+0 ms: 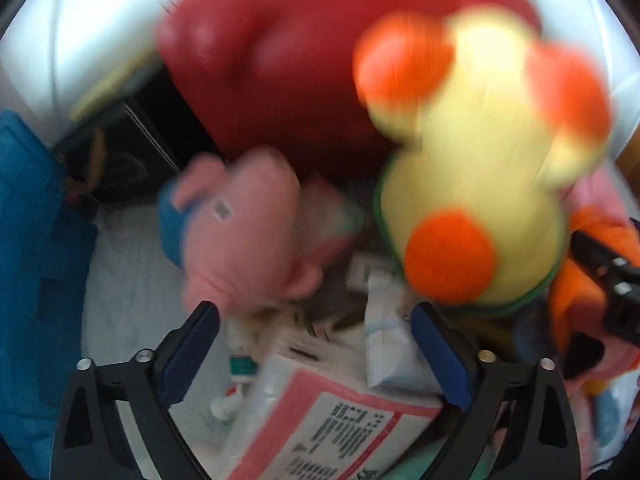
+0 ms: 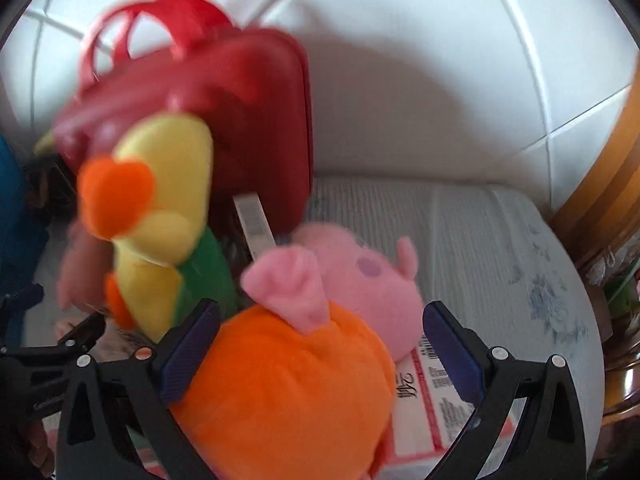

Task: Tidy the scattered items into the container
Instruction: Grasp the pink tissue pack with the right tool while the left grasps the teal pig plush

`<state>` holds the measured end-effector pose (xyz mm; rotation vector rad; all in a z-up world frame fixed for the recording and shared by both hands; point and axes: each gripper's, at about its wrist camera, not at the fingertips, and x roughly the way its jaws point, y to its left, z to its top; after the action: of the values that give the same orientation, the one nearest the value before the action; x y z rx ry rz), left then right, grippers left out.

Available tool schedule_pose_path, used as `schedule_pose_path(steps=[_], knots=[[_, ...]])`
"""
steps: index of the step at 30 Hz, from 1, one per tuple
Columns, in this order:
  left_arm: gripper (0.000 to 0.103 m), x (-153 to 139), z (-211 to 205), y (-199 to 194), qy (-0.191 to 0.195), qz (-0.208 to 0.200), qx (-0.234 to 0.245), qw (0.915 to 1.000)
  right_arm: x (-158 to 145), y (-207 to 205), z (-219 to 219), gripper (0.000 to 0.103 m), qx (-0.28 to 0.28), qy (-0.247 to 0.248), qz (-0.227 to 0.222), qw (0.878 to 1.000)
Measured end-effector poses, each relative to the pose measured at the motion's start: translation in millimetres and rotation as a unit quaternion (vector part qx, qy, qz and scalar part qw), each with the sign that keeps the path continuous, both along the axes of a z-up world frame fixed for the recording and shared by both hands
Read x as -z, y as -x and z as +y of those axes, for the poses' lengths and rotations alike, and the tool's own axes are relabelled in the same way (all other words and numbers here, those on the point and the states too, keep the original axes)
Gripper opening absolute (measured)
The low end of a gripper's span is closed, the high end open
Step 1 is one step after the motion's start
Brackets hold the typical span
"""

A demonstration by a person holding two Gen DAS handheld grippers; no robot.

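In the left wrist view my left gripper [image 1: 316, 356] is open over a pile of items, with a white packet with a pink border [image 1: 320, 412] and a white tissue pack [image 1: 384, 344] below its jaws. A pink and blue plush [image 1: 240, 232] lies just beyond its left finger, and a yellow plush with orange spots [image 1: 472, 184] beyond its right one. My right gripper [image 2: 322, 352] is open around the orange body [image 2: 292, 384] of a pink pig plush [image 2: 360, 276]. The left pad touches it; the right pad stands clear. A red case with handles [image 2: 224, 112] stands upright behind.
A black box [image 1: 120, 152] and blue fabric [image 1: 32, 260] lie at the left. The pile rests on a white patterned cloth [image 2: 500, 248] against a white tiled wall [image 2: 440, 60]. A wooden frame [image 2: 600, 184] borders the right. The right gripper's body [image 1: 612, 292] shows at the left view's right edge.
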<state>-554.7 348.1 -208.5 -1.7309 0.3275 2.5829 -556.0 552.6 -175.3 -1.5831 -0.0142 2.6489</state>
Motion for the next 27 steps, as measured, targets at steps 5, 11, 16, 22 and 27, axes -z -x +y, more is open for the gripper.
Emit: schedule_pose_path(steps=[5, 11, 16, 22, 27], knots=[[0.103, 6.7, -19.6, -45.4, -0.009, 0.001, 0.007, 0.9999, 55.7, -27.7, -11.9, 0.103, -0.016, -0.080, -0.075, 0.994], [0.102, 40.2, -73.3, -115.6, 0.039, -0.059, -0.044, 0.9965, 60.2, -112.6, 0.7, 0.103, 0.000, -0.056, -0.088, 0.995], [0.097, 26.5, -111.5, -159.0, 0.028, -0.035, -0.068, 0.9967, 60.8, -176.8, 7.6, 0.103, 0.015, -0.010, -0.104, 0.994], [0.098, -56.3, -129.5, -206.6, -0.026, 0.055, -0.067, 0.9959, 31.4, -228.3, 0.1, 0.103, 0.028, -0.015, -0.086, 0.996], [0.099, -89.5, -126.8, -253.2, -0.059, 0.091, -0.036, 0.9934, -13.5, -276.6, -28.7, 0.103, 0.027, 0.003, -0.007, 1.000]])
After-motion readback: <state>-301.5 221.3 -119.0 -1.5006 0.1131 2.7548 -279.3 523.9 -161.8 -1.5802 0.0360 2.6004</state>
